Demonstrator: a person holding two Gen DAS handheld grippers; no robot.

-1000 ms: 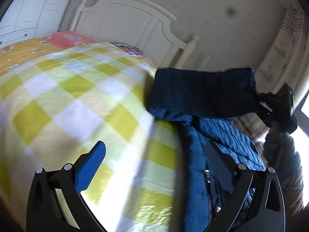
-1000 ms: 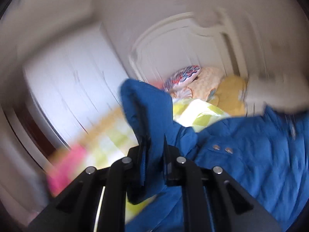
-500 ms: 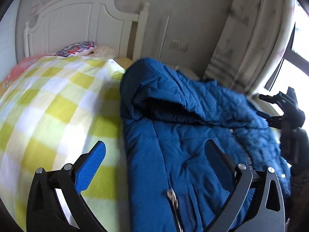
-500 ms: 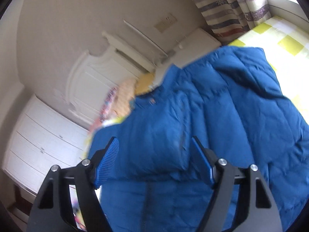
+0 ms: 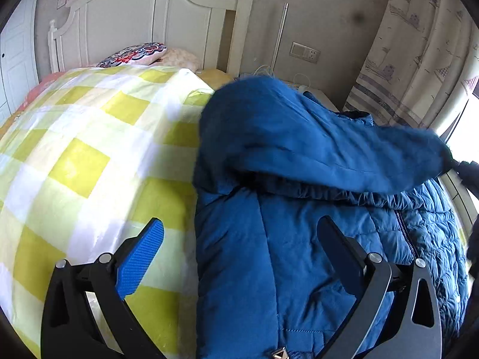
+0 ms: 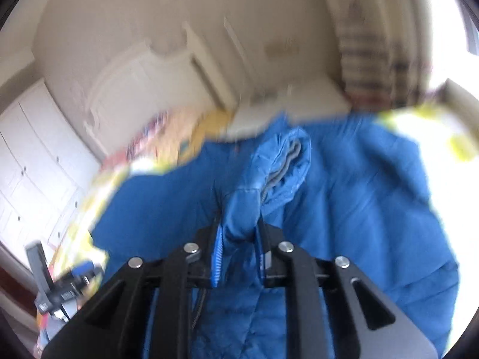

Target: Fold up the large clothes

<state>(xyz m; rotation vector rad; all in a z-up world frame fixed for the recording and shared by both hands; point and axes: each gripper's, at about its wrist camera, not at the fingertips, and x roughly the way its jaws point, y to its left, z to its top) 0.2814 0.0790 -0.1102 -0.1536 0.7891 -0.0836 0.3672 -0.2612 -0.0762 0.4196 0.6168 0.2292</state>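
A blue padded jacket (image 5: 299, 239) is found lying on the bed, spread over the yellow-and-white checked cover (image 5: 89, 155) toward its right side, with the quilted lining exposed at the right edge. One sleeve (image 5: 314, 149) is seen lifted and drawn across the upper part of the garment toward the right of the left wrist view, where its far end meets a dark object at the frame edge that cannot be identified. The left tongs (image 5: 239, 248) are held released, wide apart, above the lower body of the jacket; one blue-padded finger (image 5: 140, 257) is positioned over the checked cover and the other over the blue fabric, with nothing between them. In the blurred right wrist view, the right tongs (image 6: 239, 254) are clenched on a bunched fold of the jacket (image 6: 344, 209), apparently a cuff or edge with a grey inner band (image 6: 284, 164), which is raised above the rest of the garment. A white headboard (image 5: 149, 21) and a patterned pillow (image 5: 134, 53) are noted at the head of the bed, a wall socket (image 5: 304, 52) beside it, and a patterned curtain (image 5: 419, 45) at the right.
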